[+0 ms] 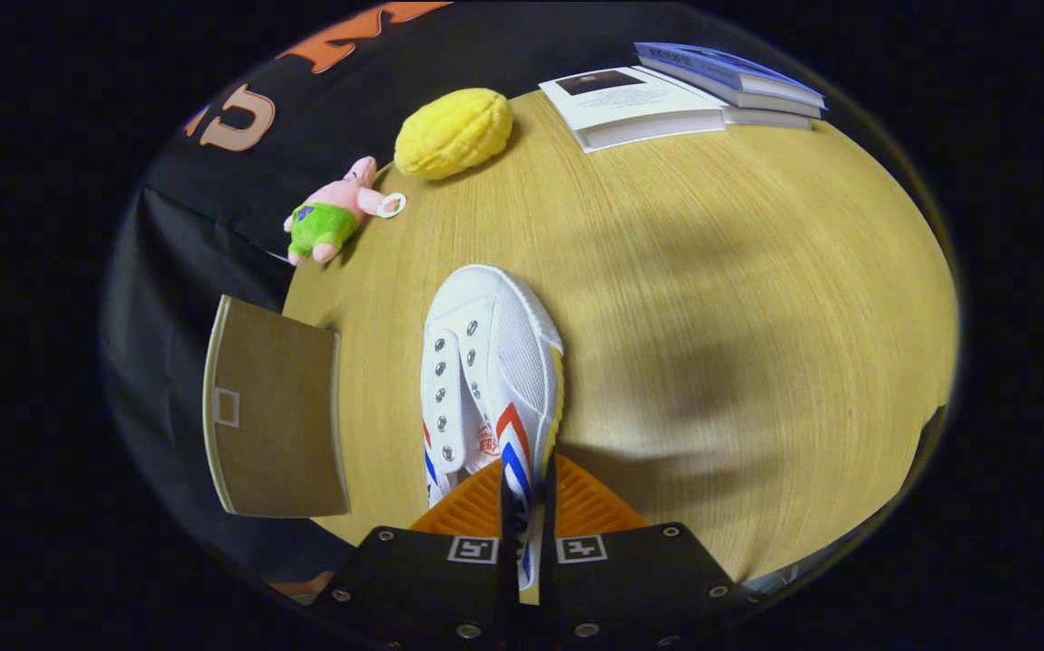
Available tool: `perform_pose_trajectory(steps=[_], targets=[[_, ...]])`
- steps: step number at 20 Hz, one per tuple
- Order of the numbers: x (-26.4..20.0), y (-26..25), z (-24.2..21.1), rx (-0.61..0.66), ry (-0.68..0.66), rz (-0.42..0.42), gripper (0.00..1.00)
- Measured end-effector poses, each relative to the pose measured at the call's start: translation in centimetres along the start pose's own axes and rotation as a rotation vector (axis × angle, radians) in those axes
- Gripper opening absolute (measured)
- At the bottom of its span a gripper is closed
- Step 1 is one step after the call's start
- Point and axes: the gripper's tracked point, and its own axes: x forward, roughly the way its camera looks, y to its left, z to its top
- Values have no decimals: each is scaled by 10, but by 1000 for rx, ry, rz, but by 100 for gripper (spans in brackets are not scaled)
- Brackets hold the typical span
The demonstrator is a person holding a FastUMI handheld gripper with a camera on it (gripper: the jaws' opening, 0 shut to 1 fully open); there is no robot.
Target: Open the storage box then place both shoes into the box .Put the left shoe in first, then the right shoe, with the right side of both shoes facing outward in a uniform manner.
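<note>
Condition at this moment: the hand-held gripper (526, 520) has its 2 orange ribbed fingers (589, 506) drawn narrow on the side wall of a white canvas sneaker with red and blue side stripes and metal eyelets (494, 362). The pinch sits at the striped quarter near the heel. The toe points away from the fingers over the round light-wood worktop (711, 271). Whether the sole rests on the wood or hangs just above it cannot be told.

The brown cardboard flap with a small pale label square (273, 416) lies just left of the sneaker, overhanging the worktop's edge. I take it for part of the storage box, though the box body cannot be made out. Only 1 sneaker is seen here; which foot it fits cannot be told.

Risks noted:
1. The grip takes thin, soft canvas far from the toe. The toe's weight may swing the sneaker down or twist it in the fingers, and it could slip free.
2. Carrying left, the toe may strike the flap and push the box off the edge.
3. If the sneaker twists, the striped side may end up facing the wrong way.

Well beyond the toe lie a pink plush toy in green shorts (332, 217), a yellow ridged foam ball (454, 131) and 2 stacked books (666, 95), all clear of a leftward path.
</note>
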Motion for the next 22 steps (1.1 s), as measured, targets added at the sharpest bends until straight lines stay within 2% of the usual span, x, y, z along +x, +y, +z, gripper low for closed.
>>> perform_pose_trajectory(steps=[8, 14, 18, 22], targets=[[-40, 100, 37, -6, -80, 148, 9], [-66, 200, 49, -149, -97, 224, 9], [-58, 265, 39, -236, -59, 284, 9], [-21, 306, 22, -311, -5, 294, 9]])
